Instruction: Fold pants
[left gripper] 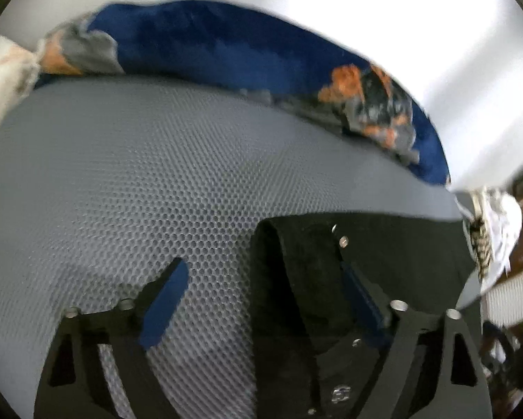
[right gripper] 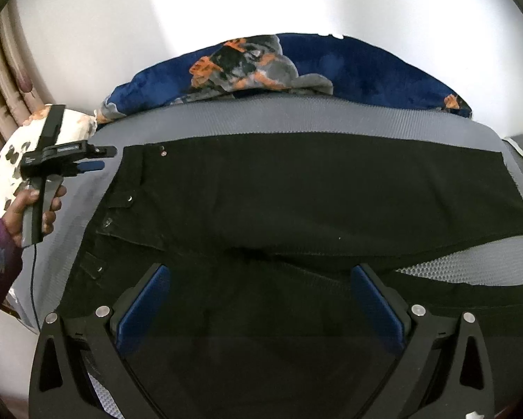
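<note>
Black pants lie spread flat across a grey honeycomb-mesh mat, waistband with metal studs toward the left of the right wrist view, one leg reaching to the right. The right gripper hangs over the near leg, its blue pads wide apart, nothing pinched between them. The left gripper sits at the waistband corner, jaws apart, one finger over bare mat and the other over black cloth, not clamped. A hand in a purple sleeve holds it. Beyond the mat lies a blue blanket.
</note>
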Motion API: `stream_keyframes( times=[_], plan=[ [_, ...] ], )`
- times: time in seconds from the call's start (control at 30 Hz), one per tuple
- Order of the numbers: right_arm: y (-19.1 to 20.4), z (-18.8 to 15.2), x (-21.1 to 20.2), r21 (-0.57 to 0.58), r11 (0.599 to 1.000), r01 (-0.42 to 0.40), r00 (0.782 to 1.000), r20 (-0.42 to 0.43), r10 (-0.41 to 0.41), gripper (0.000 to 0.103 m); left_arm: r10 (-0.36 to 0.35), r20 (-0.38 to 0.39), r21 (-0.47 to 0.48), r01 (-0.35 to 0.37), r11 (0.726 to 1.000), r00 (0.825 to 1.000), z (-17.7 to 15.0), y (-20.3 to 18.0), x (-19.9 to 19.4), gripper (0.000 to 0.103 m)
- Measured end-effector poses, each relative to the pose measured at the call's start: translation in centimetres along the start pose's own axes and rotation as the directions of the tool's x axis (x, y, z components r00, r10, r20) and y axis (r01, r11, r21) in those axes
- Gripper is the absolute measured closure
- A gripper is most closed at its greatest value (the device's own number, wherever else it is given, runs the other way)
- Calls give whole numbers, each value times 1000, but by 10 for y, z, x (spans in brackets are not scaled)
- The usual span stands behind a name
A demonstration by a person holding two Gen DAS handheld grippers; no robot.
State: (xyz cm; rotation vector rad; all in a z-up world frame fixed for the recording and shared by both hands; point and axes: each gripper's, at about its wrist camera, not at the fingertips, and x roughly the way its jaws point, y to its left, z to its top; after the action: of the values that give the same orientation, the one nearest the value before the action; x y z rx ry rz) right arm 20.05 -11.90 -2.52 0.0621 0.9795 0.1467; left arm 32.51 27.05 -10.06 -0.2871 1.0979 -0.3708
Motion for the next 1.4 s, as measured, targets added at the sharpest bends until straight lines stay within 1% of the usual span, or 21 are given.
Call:
stream_keyframes(
  times=[0.07,0.13,0.23,0.3,0.33,0.37,0.47,0.53,0.57,0.67,0.73,0.77,0.83,1.0,1.07,1.17,1.27,1.3,1.33,1.37,1.4],
  plan=[
    [0,0,4,1,1000,0,1000,-8,0,0,-14,-40,8,14,1000,999,4,3,15,20],
    [2,0,6,-4,1000,5,1000,-12,-5,0,-80,-54,10,81,997,995,6,4,22,20],
    [4,0,9,-8,1000,8,1000,-21,-8,0,-80,-81,65,86,994,993,9,-4,37,20],
    [1,0,11,3,1000,1,1000,-30,-1,0,-126,-79,52,130,990,989,14,-5,41,24],
    [-2,0,13,22,1000,-15,999,-40,16,0,-117,-68,38,120,992,991,17,-4,41,54],
    [-5,0,15,36,999,-25,999,-45,27,0,-111,-89,27,114,993,990,20,-3,46,80],
    [-22,4,19,113,990,-82,994,-60,89,0,-59,-74,61,63,996,996,18,-14,49,83],
    [-42,10,21,203,969,-143,986,-59,158,0,-19,-35,99,22,995,999,13,-27,41,86],
    [-52,14,22,253,952,-173,980,-54,193,1,-16,5,106,16,994,1000,9,-34,31,87],
    [-86,25,27,411,871,-271,953,-16,304,13,-52,122,93,40,995,991,-6,-50,-5,87],
    [-105,35,31,489,809,-327,929,11,369,31,-66,192,127,42,991,979,-21,-70,-30,87],
    [-114,42,34,523,781,-343,921,23,389,36,-69,215,152,37,988,974,-31,-81,-41,87],
    [-122,56,40,549,757,-354,914,32,404,45,-103,241,177,61,982,965,-54,-99,-61,87],
    [-137,80,67,650,663,-371,881,22,472,47,-136,258,153,98,983,956,-99,-118,-91,87],
    [-143,84,79,687,611,-393,857,34,514,48,-139,263,136,106,985,955,-113,-124,-99,87],
    [-154,87,94,734,577,-357,862,22,506,50,-149,259,110,125,986,954,-128,-129,-105,87],
    [-163,87,107,762,549,-342,858,15,514,55,-160,255,92,141,986,954,-140,-132,-114,87],
    [-165,86,111,769,545,-334,858,9,513,66,-159,254,88,141,986,954,-143,-132,-116,87],
    [-167,84,114,773,545,-324,859,0,511,88,-157,253,84,140,987,955,-146,-133,-118,87],
    [-167,83,116,773,553,-311,862,-15,506,96,-160,250,78,145,986,955,-148,-133,-119,87],
    [-168,81,116,775,551,-309,864,-13,504,96,-160,246,71,147,987,956,-149,-133,-120,87]
  ],
)
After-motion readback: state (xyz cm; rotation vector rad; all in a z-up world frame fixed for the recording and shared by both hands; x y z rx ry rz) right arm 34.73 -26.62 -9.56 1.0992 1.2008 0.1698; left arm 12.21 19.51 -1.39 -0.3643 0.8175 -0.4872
